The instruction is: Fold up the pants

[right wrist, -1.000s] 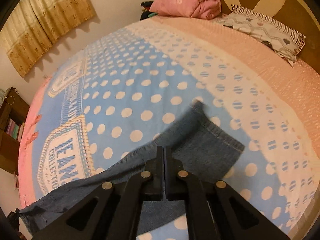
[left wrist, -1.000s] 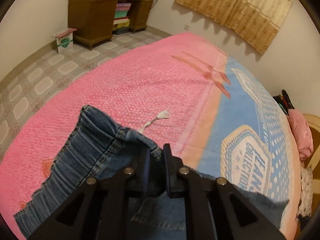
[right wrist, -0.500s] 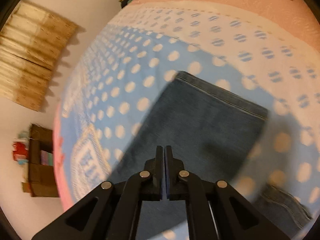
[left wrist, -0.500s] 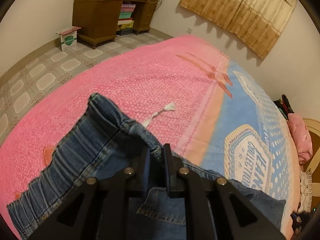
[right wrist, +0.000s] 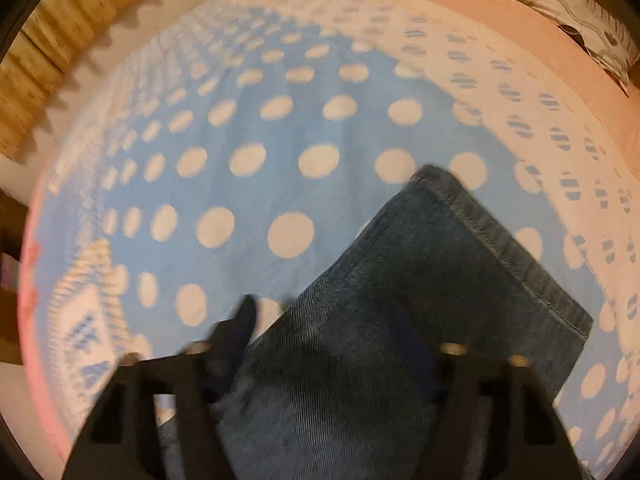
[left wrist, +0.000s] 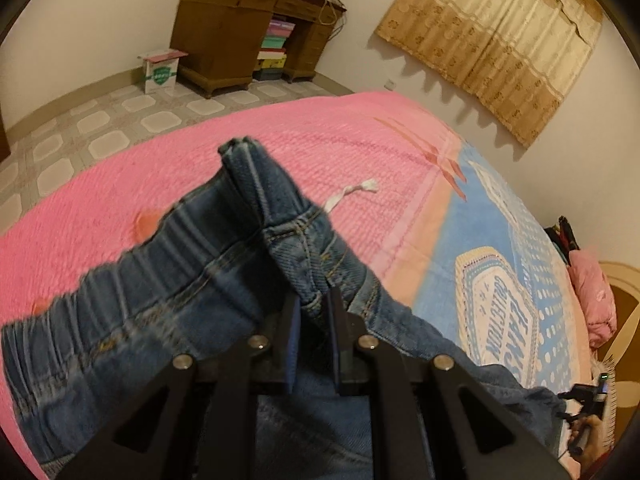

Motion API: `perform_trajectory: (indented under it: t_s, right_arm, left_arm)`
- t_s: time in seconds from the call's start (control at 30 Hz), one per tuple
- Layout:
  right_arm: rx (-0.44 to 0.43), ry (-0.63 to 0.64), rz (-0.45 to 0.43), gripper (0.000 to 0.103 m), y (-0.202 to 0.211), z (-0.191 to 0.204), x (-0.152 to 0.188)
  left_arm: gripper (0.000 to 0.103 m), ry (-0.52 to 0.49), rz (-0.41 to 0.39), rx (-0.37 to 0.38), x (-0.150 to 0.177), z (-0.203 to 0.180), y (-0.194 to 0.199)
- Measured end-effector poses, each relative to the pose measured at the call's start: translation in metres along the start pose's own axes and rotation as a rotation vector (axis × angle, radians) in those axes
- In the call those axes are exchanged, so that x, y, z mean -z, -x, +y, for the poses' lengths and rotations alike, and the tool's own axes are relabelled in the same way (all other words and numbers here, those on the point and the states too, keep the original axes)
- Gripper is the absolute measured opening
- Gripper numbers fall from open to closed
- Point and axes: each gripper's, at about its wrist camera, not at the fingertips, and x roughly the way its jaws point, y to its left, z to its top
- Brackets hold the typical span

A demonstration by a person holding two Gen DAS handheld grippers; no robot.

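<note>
Blue denim pants lie on the bed. In the left wrist view my left gripper (left wrist: 312, 308) is shut on the pants' waistband (left wrist: 288, 236), which is bunched and lifted above the pink part of the blanket. A white drawstring (left wrist: 352, 194) trails from the waist. In the right wrist view the pant leg (right wrist: 420, 300) lies flat on the dotted blue blanket with its hem (right wrist: 508, 248) at the far end. My right gripper (right wrist: 324, 332) is open wide, its fingers straddling the leg just above it. The view is blurred.
The bed blanket is pink (left wrist: 200, 168) at the foot and blue with white dots (right wrist: 280, 160) further up. A wooden desk (left wrist: 240, 28) and a small box (left wrist: 162, 70) stand on the tiled floor. A pillow (right wrist: 580, 12) and a curtain (left wrist: 500, 36) are beyond.
My left gripper has raised the waistband higher, bunching it. My right gripper, shut a moment ago, has opened wide over the pant leg and let it go.
</note>
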Motion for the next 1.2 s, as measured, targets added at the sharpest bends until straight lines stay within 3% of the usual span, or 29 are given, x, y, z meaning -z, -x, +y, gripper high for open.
perform_trajectory:
  t_s: [0.13,0.2,0.27,0.33,0.67,0.77,0.83,0.93,1.07,1.13,1.2]
  right_arm:
    - [0.085,0.05,-0.027,0.058,-0.005,0.014,0.002]
    - [0.087,0.074,-0.025,0.05,-0.003,0.012,0.003]
    - [0.074,0.071,-0.019,0.013,0.002,0.003,0.003]
    - [-0.008,0.011,0.004,0.007,0.015,-0.016,0.004]
    - [-0.27,-0.031,-0.136,0.006,0.135,-0.078,0.045]
    - [-0.329,-0.04,-0.163,0.006,0.169,-0.096,0.065]
    - [-0.388,-0.044,-0.168,0.006,0.192,-0.108,0.082]
    - [-0.411,-0.03,-0.159,0.006,0.211,-0.123,0.117]
    - [-0.404,0.001,-0.178,0.006,0.222,-0.14,0.153]
    - [-0.414,-0.02,-0.186,0.006,0.223,-0.149,0.166]
    - [-0.445,-0.045,-0.192,0.006,0.225,-0.157,0.174]
  left_arm:
    - [0.014,-0.017,0.009,0.004,0.002,0.003,-0.002]
    - [0.014,-0.016,0.011,0.013,0.0,0.001,-0.002]
    - [0.014,-0.018,0.014,0.018,-0.004,-0.001,-0.001]
    - [0.014,-0.026,0.02,0.027,-0.009,-0.003,0.001]
    - [0.013,-0.02,-0.005,0.083,-0.035,-0.001,0.055]
    - [0.013,-0.033,-0.112,0.056,-0.043,0.01,0.1]
    - [0.013,-0.026,-0.135,0.053,-0.048,0.022,0.119]
    - [0.013,-0.07,-0.102,0.004,-0.047,0.037,0.13]
    - [0.013,-0.109,-0.008,-0.035,-0.037,0.051,0.115]
    - [0.015,-0.072,0.06,-0.013,-0.031,0.054,0.101]
    - [0.02,-0.009,0.126,0.059,-0.027,0.059,0.084]
